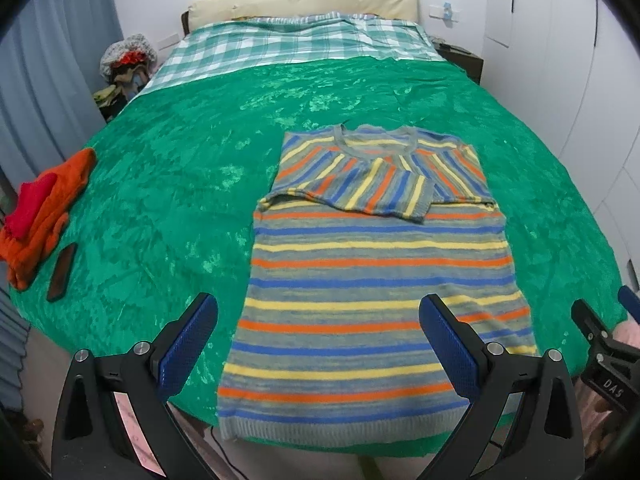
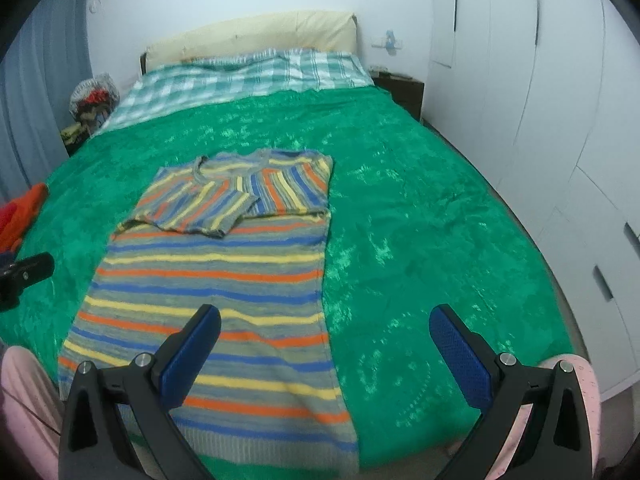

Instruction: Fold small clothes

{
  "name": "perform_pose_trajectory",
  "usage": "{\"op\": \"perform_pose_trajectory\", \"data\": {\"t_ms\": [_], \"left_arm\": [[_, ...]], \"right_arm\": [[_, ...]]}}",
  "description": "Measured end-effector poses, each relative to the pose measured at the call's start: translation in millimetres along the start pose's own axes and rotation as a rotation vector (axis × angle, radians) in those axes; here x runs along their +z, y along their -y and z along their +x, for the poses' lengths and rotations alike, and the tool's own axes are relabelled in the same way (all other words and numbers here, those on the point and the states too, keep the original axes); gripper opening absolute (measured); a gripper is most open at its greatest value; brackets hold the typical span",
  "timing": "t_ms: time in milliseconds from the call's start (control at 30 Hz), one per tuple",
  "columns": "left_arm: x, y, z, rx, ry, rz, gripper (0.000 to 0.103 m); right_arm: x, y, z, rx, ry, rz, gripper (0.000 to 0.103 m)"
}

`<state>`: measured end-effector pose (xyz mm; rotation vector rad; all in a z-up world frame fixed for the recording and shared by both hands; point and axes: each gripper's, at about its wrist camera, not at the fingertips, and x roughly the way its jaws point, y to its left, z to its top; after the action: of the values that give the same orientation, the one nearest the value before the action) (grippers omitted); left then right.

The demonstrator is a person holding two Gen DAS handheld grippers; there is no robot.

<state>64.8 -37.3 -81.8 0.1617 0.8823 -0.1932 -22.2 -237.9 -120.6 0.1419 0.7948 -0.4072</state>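
Observation:
A striped sweater (image 1: 380, 272) in grey, blue, yellow and orange lies flat on the green bedspread (image 1: 180, 184), hem toward me, both sleeves folded across the chest. It also shows in the right wrist view (image 2: 216, 280). My left gripper (image 1: 318, 312) is open and empty, held above the sweater's lower left part near the bed's front edge. My right gripper (image 2: 325, 322) is open and empty above the sweater's right edge. The right gripper's tip also shows at the right of the left wrist view (image 1: 600, 320).
A folded orange and red garment pile (image 1: 44, 212) and a dark phone (image 1: 62, 266) lie at the bed's left edge. A checked blanket (image 1: 288, 40) and cream headboard cushion are at the far end. White wardrobe doors (image 2: 540, 120) stand right. Clutter sits beside the bed's far left.

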Motion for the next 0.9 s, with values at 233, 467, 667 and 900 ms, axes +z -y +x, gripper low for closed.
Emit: {"op": "perform_pose_trajectory", "data": {"t_ms": [233, 467, 667, 900], "left_arm": [[-6, 2, -7, -0.011, 0.0, 0.001, 0.101], [-7, 2, -13, -0.005, 0.003, 0.005, 0.101], [-7, 2, -16, 0.002, 0.003, 0.011, 0.101], [-8, 3, -17, 0.012, 0.001, 0.018, 0.101]], "right_arm": [[12, -5, -17, 0.021, -0.042, -0.038, 0.103], [22, -18, -30, 0.044, -0.016, -0.077, 0.103], [22, -26, -35, 0.033, -0.013, -0.101, 0.103], [20, -28, -33, 0.036, -0.023, -0.108, 0.103]]}}
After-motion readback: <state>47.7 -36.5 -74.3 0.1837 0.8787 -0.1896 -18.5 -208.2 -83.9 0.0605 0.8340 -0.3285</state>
